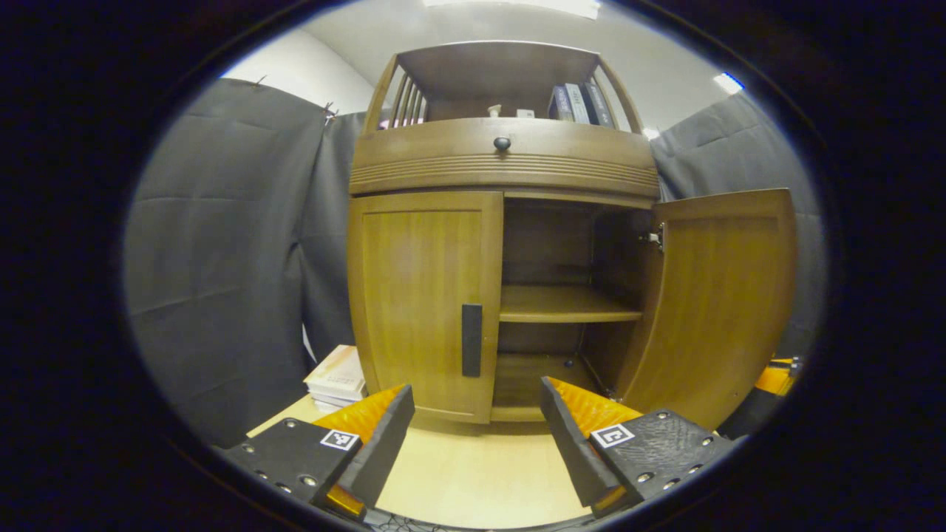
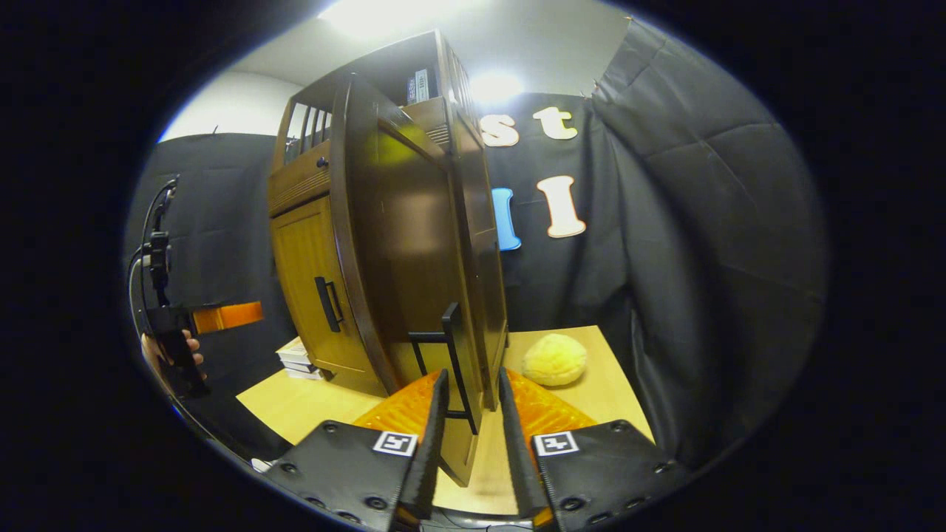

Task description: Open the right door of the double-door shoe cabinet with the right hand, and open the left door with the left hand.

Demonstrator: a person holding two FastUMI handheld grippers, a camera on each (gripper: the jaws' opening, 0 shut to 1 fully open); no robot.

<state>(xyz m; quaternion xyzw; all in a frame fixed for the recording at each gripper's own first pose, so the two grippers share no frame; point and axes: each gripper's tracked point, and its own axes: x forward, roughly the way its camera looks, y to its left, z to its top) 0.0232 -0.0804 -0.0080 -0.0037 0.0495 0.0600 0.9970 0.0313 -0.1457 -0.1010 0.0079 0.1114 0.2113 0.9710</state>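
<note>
Cabinet (image 1: 502, 222) stands on pale wood tabletop (image 1: 473, 480), dark cloth behind. Right door (image 1: 713, 303) swung wide open, approx. square to front; interior shelf (image 1: 569, 304) exposed. Left door (image 1: 425, 303) shut flush, its black vertical handle (image 1: 471, 340) untouched.

Left gripper (image 1: 477, 436): fingers spread apart, nothing between them, hovering above tabletop short of left door, roughly in line w/ the handle. Seen from right gripper view, same tool sits off to cabinet's left (image 2: 174, 318), a hand (image 2: 166, 355) on its grip.

Right gripper (image 2: 471, 432): fingers straddle the open door's free edge and its black handle (image 2: 454, 362). Gap narrow, but whether both pads press on door or handle: cannot tell from this angle.

Other items: stack of books (image 1: 336, 377) on tabletop beside cabinet's left corner; drawer knob (image 1: 502, 143) on curved band above doors; books (image 1: 580, 103) on top shelf; round yellowish lump (image 2: 554, 359) (soft-looking, type unclear) on tabletop near the far cloth.
</note>
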